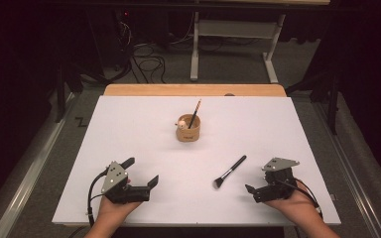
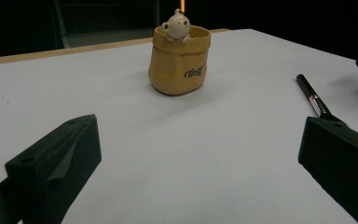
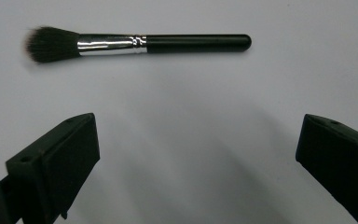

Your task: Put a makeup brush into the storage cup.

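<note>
Both the left gripper (image 1: 141,171) and the right gripper (image 1: 259,179) have jaws spread, grasping nothing; the makeup brush (image 1: 229,171) lies just left of the right one.

Black brush (image 3: 140,43) (silver ferrule), tan cup (image 2: 179,60), white table (image 1: 129,134).

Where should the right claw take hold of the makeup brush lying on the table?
Probably on the black handle of the makeup brush, past the silver ferrule. It lies flat, crosswise ahead of the open right claw, so come down from above, jaws straddling the handle, away from the soft bristles.
</note>
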A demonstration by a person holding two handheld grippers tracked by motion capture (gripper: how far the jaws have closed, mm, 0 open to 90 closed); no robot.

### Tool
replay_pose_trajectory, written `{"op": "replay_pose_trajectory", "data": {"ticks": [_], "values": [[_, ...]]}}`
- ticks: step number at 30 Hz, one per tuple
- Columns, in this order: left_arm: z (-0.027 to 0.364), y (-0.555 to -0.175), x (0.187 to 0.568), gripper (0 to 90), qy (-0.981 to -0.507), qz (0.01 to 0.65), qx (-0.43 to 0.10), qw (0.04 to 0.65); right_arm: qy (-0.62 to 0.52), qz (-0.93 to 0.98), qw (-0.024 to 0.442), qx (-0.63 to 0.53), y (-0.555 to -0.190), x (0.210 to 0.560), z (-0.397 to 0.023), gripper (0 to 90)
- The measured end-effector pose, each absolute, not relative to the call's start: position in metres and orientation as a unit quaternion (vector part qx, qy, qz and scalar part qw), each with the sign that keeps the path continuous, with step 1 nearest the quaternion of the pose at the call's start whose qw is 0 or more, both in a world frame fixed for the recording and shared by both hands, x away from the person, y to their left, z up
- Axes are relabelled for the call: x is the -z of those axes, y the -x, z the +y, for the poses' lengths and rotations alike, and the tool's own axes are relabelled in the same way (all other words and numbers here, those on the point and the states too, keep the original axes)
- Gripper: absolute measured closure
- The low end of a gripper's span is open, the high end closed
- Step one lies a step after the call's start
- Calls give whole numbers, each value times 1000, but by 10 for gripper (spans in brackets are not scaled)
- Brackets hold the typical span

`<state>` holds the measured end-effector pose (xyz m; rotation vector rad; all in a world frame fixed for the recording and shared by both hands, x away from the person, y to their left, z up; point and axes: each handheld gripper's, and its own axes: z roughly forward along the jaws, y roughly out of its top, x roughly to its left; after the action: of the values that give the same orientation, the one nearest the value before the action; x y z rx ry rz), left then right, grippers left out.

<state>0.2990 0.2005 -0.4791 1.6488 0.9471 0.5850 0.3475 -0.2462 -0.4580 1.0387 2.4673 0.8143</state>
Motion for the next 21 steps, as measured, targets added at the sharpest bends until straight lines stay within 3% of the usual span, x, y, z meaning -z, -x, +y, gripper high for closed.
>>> {"op": "replay_pose_trajectory", "data": {"ticks": [9,21], "values": [[203,-297,477,2,-688,402,-246,552,-366,886,124,-255,-352,457,-243,3],[199,-296,478,1,-702,391,-247,542,-351,911,96,-194,-355,453,-240,12]]}}
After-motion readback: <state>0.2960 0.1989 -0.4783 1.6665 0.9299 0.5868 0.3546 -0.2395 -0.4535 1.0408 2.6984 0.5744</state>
